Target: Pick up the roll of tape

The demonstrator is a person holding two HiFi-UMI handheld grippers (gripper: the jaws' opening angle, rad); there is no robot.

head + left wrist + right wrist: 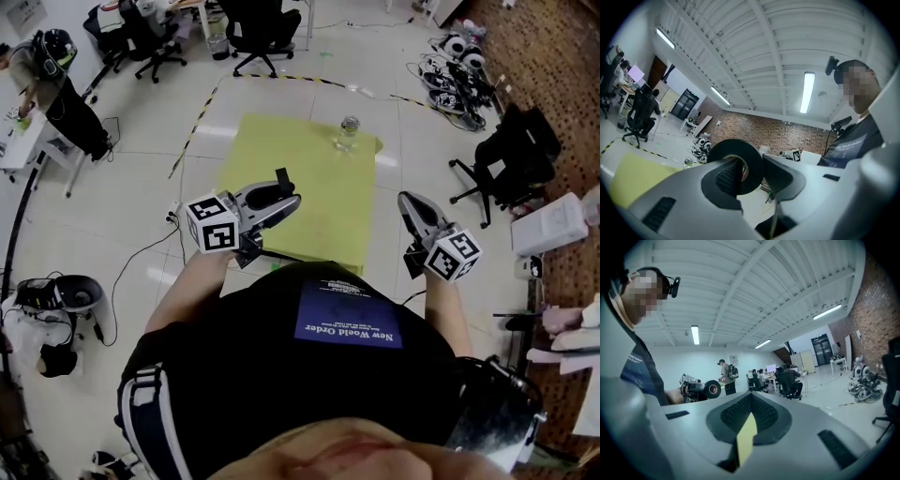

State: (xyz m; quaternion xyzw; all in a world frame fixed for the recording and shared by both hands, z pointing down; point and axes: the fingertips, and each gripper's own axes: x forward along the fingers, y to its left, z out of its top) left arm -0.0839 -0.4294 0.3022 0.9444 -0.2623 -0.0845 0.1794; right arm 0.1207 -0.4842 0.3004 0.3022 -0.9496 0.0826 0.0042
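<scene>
Jaws on the left gripper (751, 172) are clamped onto the roll of tape (735, 146). It's a black roll, standing on edge between the pads, so you see its rim and a bit of the inner core. The roll is up off the floor, held out level in front of the person. From the head view, that gripper sits over the near-left part of the yellow mat (309, 192), and the tape pokes up as a dark sliver above the jaw tips.

Right gripper (751, 397) has its jaws pressed together with nothing in them, just a strip of yellow mat showing through the gap underneath. In the head view it's off past the mat's near-right corner, well apart from the left one.

At the far end of the mat there's a small clear thing (349, 131), I think a bottle, but it's too small to be sure. The right gripper view also catches the left gripper across the way with the roll in its grip.
</scene>
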